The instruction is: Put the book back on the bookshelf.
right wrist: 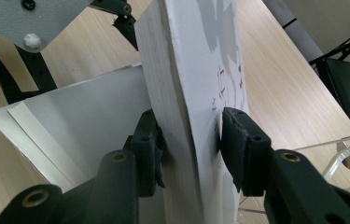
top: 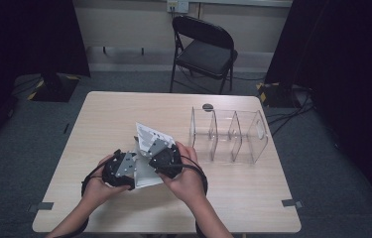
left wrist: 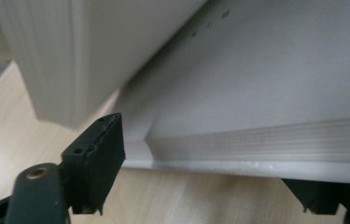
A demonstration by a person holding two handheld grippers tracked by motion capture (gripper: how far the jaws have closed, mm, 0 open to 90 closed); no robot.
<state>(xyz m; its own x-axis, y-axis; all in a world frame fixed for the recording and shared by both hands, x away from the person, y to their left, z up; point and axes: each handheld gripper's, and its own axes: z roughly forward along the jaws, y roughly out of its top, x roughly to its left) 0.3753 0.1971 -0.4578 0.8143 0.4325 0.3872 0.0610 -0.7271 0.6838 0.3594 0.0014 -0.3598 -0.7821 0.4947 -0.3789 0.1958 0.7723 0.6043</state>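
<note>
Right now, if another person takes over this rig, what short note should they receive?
Right gripper: shut on the upright book, pads pressing both of its faces.
Left gripper: jaws on either side of the flat book's edge; it is not clear that they press on it.
Both books are on the table, near the front. The clear divided organizer stands to the right, its slots empty.
Done: one book stood up and gripped.
Left: probably place the books in the organizer's slots.
</note>
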